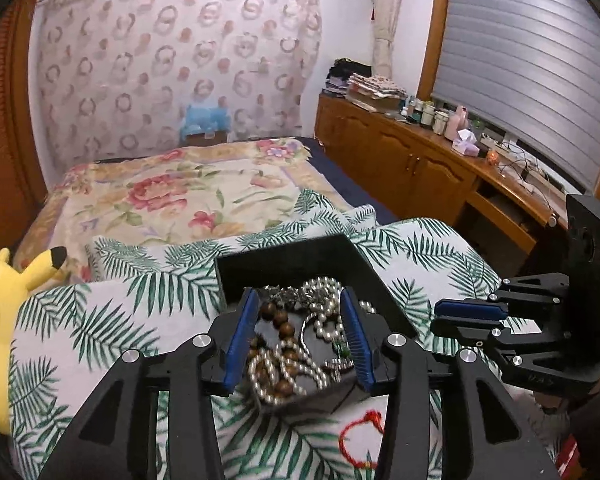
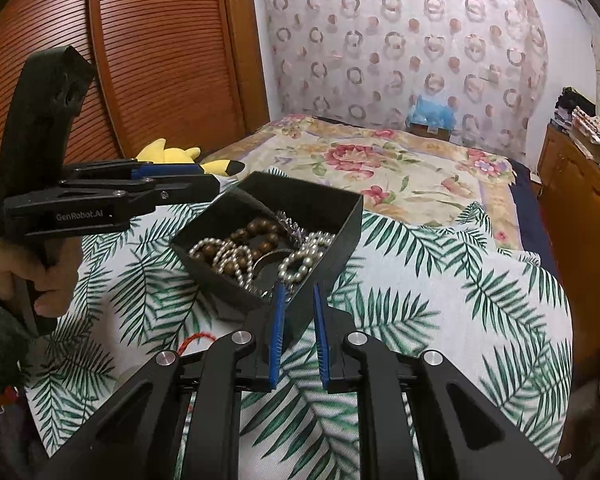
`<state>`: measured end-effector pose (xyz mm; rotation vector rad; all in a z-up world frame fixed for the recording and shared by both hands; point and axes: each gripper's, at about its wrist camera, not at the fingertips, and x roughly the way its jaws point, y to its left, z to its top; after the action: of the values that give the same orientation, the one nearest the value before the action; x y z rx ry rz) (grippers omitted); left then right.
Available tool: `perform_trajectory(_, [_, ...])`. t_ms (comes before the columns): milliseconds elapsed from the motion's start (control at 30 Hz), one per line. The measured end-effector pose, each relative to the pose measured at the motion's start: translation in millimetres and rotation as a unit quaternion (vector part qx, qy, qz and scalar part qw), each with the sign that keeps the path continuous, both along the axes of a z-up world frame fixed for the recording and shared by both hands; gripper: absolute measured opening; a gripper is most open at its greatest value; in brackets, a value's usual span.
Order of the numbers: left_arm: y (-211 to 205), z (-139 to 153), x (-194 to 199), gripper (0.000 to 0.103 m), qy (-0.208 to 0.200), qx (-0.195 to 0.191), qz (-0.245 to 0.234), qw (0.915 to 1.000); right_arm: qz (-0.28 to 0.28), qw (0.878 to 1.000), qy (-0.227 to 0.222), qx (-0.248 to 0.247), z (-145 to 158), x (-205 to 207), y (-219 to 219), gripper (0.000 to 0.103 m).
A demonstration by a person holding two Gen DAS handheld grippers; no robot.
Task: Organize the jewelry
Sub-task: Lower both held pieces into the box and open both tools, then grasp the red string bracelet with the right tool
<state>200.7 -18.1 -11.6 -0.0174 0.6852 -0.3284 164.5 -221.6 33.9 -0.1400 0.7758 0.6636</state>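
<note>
A black open box [image 1: 292,256] [image 2: 312,204] rests on a leaf-print cover [image 1: 100,320] [image 2: 420,280]. It holds pearl strands [image 1: 324,324] [image 2: 300,260], a brown wooden bead bracelet [image 1: 280,316] [image 2: 256,228] and silver pieces. My left gripper [image 1: 299,296] [image 2: 214,182] hovers open over the box's near end; the jewelry shows between its blue pads, which grip nothing. My right gripper [image 2: 298,288] [image 1: 436,318] is at the box's other near corner, its jaws almost together and nothing visibly pinched. A red string bracelet [image 1: 360,440] [image 2: 196,338] lies on the cover in front of the box.
A yellow plush toy [image 1: 4,320] [image 2: 180,156] lies left of the box. Behind it is a floral bedspread [image 1: 180,192]. A wooden cabinet [image 1: 420,160] with bottles and clutter runs along the right wall. A louvred wardrobe [image 2: 140,60] stands to the left.
</note>
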Motion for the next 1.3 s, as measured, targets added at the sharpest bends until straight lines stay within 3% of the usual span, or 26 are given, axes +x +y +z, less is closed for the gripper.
perform_trajectory(167, [3, 6, -24, 0.043, -0.009, 0.002, 0.002, 1.0, -0.003, 1.0, -0.004, -0.005, 4, -20, 0, 0.016])
perform_trajectory(500, [11, 6, -71, 0.059, -0.015, 0.01, 0.007, 0.9998, -0.007, 1.0, -0.008, -0.012, 7, -60, 3, 0.016])
perform_trajectory(833, [8, -25, -116, 0.083, 0.01, 0.023, -0.004, 0.9997, -0.021, 1.0, 0.007, -0.006, -4, -96, -1, 0.016])
perform_trajectory(1300, [-27, -76, -130, 0.088, 0.071, 0.05, -0.046, 0.9952, -0.039, 0.999, 0.026, -0.005, -24, -105, -12, 0.017])
